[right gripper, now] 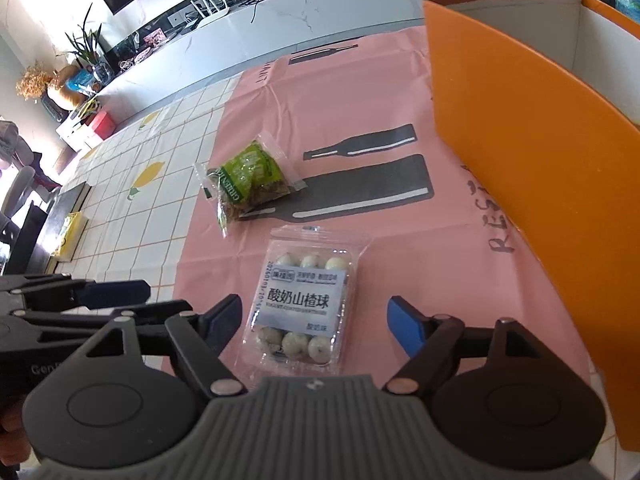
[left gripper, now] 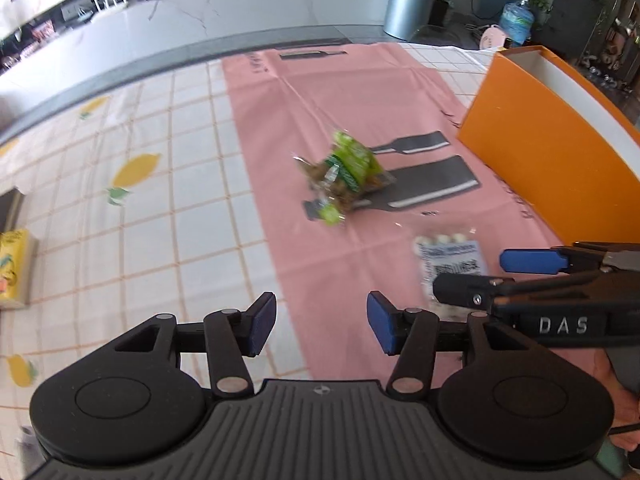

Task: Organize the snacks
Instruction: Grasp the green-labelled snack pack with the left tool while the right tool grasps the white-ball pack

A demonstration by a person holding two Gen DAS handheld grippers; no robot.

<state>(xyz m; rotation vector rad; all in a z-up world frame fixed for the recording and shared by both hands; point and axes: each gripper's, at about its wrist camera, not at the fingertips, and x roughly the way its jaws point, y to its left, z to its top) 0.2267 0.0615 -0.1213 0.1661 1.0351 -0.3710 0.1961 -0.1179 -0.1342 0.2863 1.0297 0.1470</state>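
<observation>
A green snack packet (left gripper: 344,176) lies on the pink cloth (left gripper: 320,92); it also shows in the right wrist view (right gripper: 248,180). A clear pack of white yogurt hawthorn balls (right gripper: 300,304) lies nearer, between the open fingers of my right gripper (right gripper: 316,324); in the left wrist view the pack (left gripper: 448,260) is partly hidden behind the right gripper (left gripper: 468,276). My left gripper (left gripper: 322,324) is open and empty, above the cloth's left edge, short of the green packet. An open orange box (right gripper: 520,128) stands on the right and also shows in the left wrist view (left gripper: 544,160).
A lemon-print checked tablecloth (left gripper: 140,200) covers the table to the left. A yellow package (left gripper: 14,268) and a dark object lie at the far left edge. A grey counter, a bin (left gripper: 408,4) and plants stand behind the table.
</observation>
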